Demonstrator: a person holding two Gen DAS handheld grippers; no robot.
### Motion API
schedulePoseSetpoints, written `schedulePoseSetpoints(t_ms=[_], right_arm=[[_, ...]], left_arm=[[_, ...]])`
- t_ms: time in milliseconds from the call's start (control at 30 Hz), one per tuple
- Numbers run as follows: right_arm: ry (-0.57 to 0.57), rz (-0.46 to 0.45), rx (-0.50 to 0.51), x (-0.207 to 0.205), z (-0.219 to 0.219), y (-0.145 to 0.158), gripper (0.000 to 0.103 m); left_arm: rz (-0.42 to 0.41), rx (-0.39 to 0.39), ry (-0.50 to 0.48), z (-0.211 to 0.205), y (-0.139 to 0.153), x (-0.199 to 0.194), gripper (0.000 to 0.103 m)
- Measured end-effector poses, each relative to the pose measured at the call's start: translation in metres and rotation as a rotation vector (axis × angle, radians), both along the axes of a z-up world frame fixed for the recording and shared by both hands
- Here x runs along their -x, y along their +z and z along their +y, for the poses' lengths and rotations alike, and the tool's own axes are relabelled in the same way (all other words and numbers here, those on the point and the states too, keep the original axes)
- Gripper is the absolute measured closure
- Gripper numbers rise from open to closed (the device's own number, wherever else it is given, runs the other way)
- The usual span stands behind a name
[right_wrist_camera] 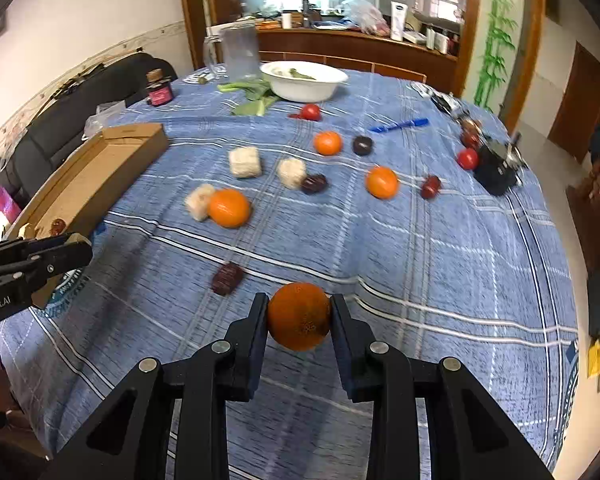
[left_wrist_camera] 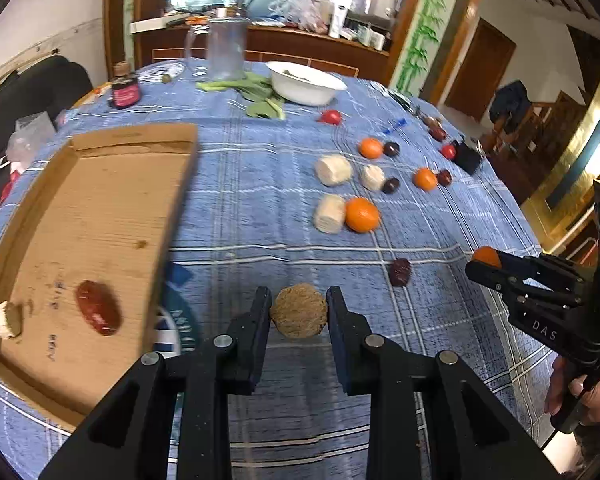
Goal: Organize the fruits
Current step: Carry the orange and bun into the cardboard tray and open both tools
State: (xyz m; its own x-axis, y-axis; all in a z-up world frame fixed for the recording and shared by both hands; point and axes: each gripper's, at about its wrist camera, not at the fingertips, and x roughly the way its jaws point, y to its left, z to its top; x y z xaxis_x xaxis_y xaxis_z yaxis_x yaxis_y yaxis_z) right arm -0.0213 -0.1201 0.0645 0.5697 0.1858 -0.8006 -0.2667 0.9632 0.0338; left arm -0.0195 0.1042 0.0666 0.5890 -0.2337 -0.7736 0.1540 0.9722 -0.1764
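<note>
My left gripper (left_wrist_camera: pixel 299 298) is shut on a round tan-brown chunk (left_wrist_camera: pixel 299 318), held above the blue checked tablecloth (left_wrist_camera: pixel 260 208). To its left lies a cardboard tray (left_wrist_camera: pixel 100 200) holding a red date (left_wrist_camera: pixel 98 307) and a pale chunk (left_wrist_camera: pixel 7 320). My right gripper (right_wrist_camera: pixel 299 303) is shut on an orange (right_wrist_camera: pixel 299 322); it also shows at the right edge of the left wrist view. Further back lie loose oranges (left_wrist_camera: pixel 362 214), pale chunks (left_wrist_camera: pixel 333 169), dark dates (left_wrist_camera: pixel 400 272) and red tomatoes (left_wrist_camera: pixel 331 117).
A white bowl (left_wrist_camera: pixel 305 82), leafy greens (left_wrist_camera: pixel 260 96), a glass pitcher (left_wrist_camera: pixel 226 48) and a dark jar (left_wrist_camera: pixel 125 90) stand at the far side. A black object (right_wrist_camera: pixel 496 172) and a blue pen (right_wrist_camera: pixel 400 125) lie at the right. A person's hand (left_wrist_camera: pixel 580 388) holds the right gripper.
</note>
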Motion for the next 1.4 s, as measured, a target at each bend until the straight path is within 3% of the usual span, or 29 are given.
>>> schedulePoseSetpoints(t_ms=[533, 867, 1133, 1400], right_arm=[[0.217, -0.020, -0.013, -0.034, 0.131, 0.021, 0.070], [0.343, -0.008, -0.029, -0.064, 0.223, 0.020, 0.070], [0.387, 0.072, -0.049, -0.089, 0.275, -0.006, 0.069], [0.402, 0.111, -0.020, -0.094, 0.294, -0.026, 0.069]], left_arm=[[-0.041, -0.013, 0.212, 0.124, 0.015, -0.002, 0.076], [-0.010, -0.046, 0.340, 0.197, 0.002, -0.020, 0.076], [0.038, -0.061, 0.387, 0.223, -0.015, -0.039, 0.076], [0.083, -0.069, 0.396, 0.229, -0.029, -0.054, 0.076]])
